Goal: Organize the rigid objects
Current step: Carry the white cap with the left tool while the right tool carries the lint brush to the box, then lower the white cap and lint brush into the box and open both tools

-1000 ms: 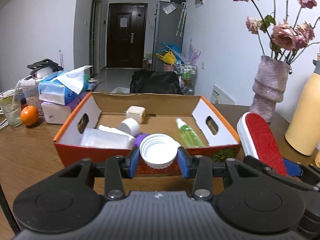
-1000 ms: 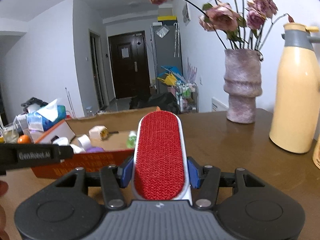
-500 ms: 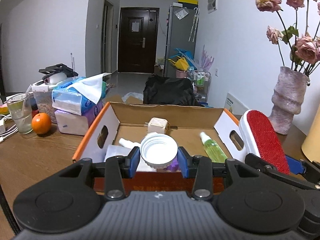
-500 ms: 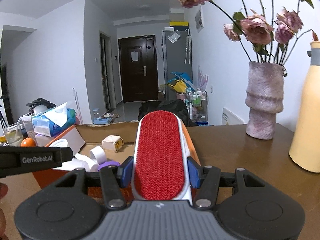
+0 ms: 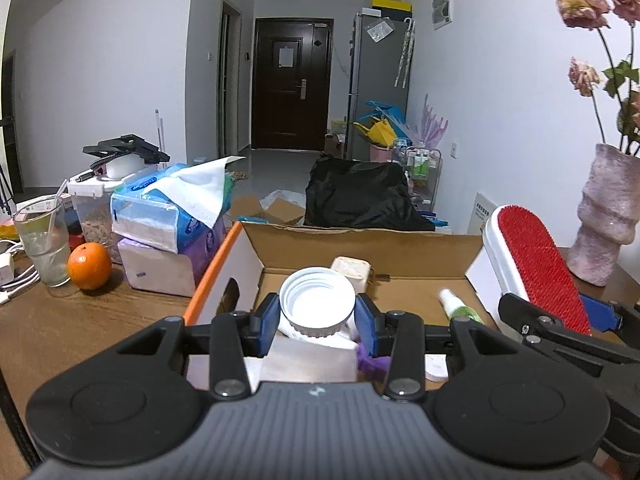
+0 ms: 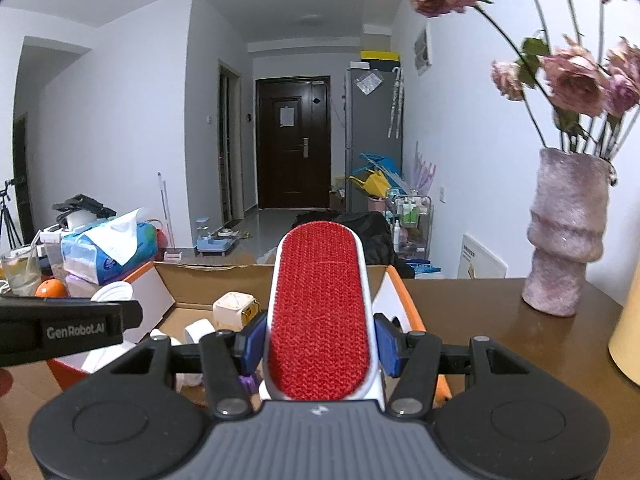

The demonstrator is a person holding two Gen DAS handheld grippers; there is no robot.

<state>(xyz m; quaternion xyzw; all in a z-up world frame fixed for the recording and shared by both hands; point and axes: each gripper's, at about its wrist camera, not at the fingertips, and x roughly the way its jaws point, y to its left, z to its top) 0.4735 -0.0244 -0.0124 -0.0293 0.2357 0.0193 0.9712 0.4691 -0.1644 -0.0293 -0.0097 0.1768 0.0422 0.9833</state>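
Note:
My left gripper (image 5: 317,319) is shut on a white screw lid (image 5: 317,305) and holds it over the open cardboard box (image 5: 360,246) with orange sides. My right gripper (image 6: 320,342) is shut on a red lint brush (image 6: 320,308) with a white frame and holds it over the box's right side (image 6: 404,292); the brush also shows in the left wrist view (image 5: 538,268). Inside the box lie a cream cube (image 5: 350,269), a green spray bottle (image 5: 458,308), white pieces and a purple item (image 5: 372,360).
On the wooden table (image 5: 80,320), left of the box, stand tissue packs (image 5: 168,216), an orange (image 5: 89,266), a glass (image 5: 42,240) and cables. A pink vase (image 6: 566,232) with dried roses and a yellow flask (image 6: 626,328) stand to the right.
Both grippers have moved forward and up, from in front of the box to over it, each still holding its object. The box now looks closer and lower in both views.

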